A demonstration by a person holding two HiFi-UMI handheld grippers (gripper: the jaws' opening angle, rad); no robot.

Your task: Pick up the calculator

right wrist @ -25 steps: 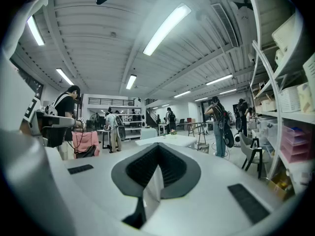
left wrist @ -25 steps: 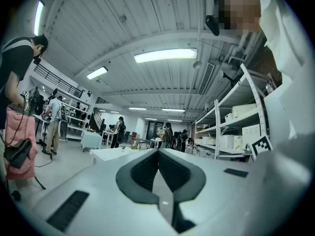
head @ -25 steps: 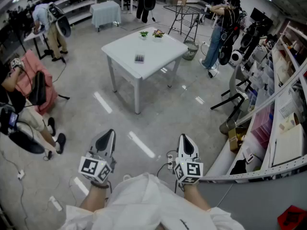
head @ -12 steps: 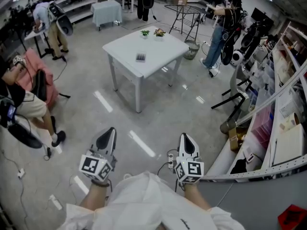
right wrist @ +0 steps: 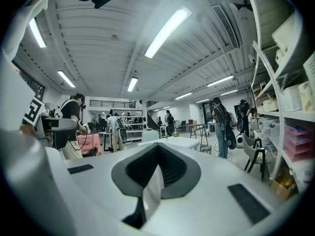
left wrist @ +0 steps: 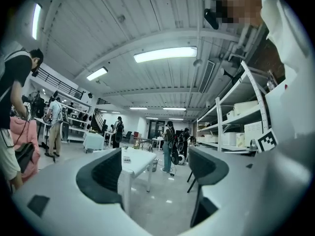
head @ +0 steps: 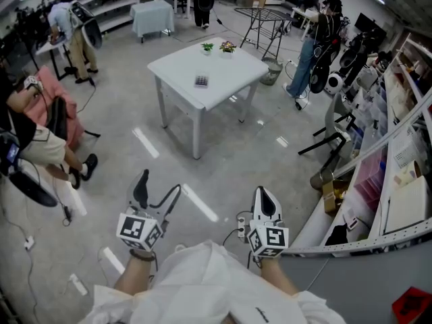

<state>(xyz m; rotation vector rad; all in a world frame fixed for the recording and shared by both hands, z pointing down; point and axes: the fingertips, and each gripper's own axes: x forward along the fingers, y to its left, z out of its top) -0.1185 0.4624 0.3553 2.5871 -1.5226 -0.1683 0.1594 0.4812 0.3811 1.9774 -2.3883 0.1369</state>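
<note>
The calculator (head: 201, 81), small and dark, lies on a white table (head: 223, 79) far ahead across the floor. In the left gripper view the calculator (left wrist: 126, 159) shows small on the table (left wrist: 142, 157). Both grippers hang low in front of the person, far from the table. My left gripper (head: 159, 186) is open; its jaws have just been opening, and nothing is between them (left wrist: 156, 168). My right gripper (head: 264, 198) is shut and holds nothing (right wrist: 157, 154).
Two small potted plants (head: 217, 46) stand at the table's far edge. A seated person (head: 27, 140) and a pink chair (head: 50, 110) are at the left. Shelving (head: 398, 154) runs along the right. A standing person (head: 307, 42) and a metal rack (head: 260, 19) are beyond the table.
The left gripper's jaws, shut in the earlier frames, now stand apart. The right gripper has not moved. The seated person at the left has shifted a leg.
</note>
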